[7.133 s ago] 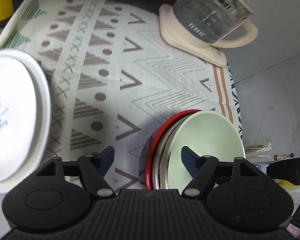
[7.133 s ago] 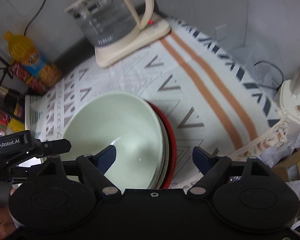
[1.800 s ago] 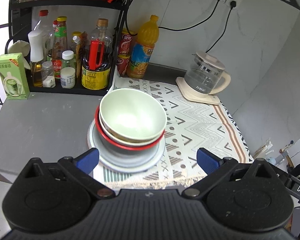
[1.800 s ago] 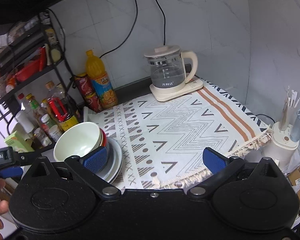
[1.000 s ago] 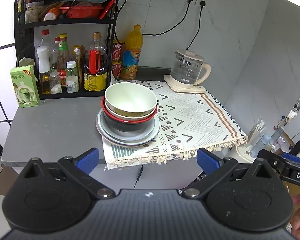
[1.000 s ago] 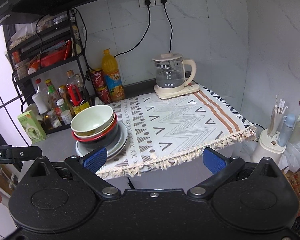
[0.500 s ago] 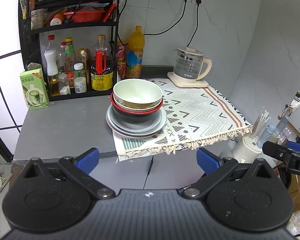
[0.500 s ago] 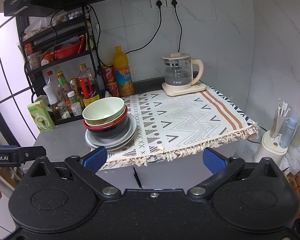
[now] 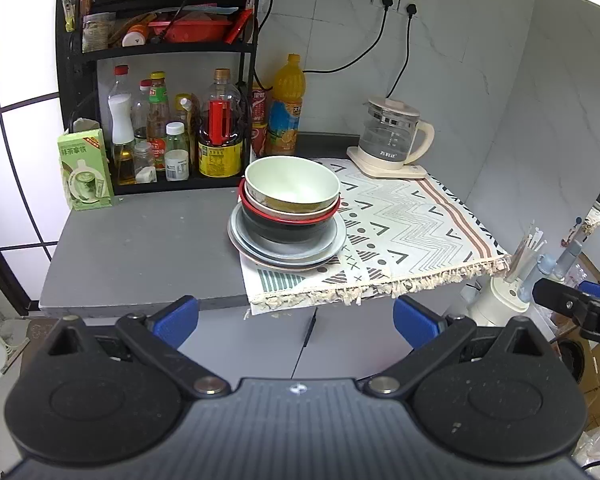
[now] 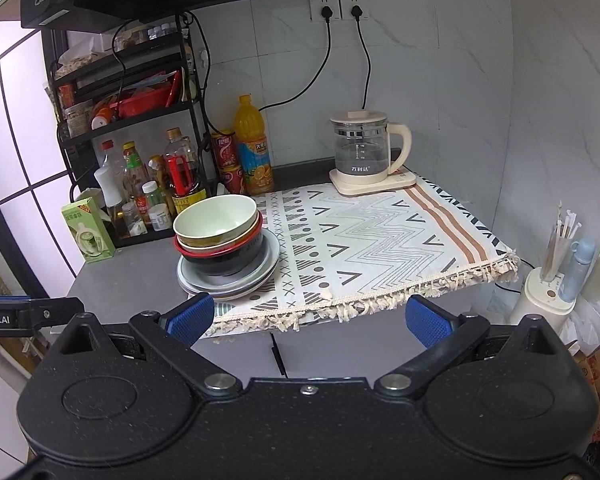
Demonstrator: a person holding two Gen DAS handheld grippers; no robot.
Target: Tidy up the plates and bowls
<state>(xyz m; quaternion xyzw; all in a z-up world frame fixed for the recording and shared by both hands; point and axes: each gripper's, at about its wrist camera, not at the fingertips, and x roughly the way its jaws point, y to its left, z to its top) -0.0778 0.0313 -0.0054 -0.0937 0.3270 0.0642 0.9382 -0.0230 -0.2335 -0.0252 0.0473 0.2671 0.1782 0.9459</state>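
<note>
A stack stands on the grey counter at the left edge of the patterned cloth. A pale green bowl sits on top, in a red-rimmed black bowl, on grey plates. The same stack shows in the right wrist view, with the green bowl above the plates. My left gripper is open and empty, well back from the counter's front edge. My right gripper is open and empty, also held back in front of the counter.
A glass kettle stands on the cloth at the back right. A black rack of bottles and a green carton stand at the back left. A white holder with sticks stands right of the counter.
Both grippers have drawn back and up from the counter, so the stack looks smaller and farther. The stack itself has not moved.
</note>
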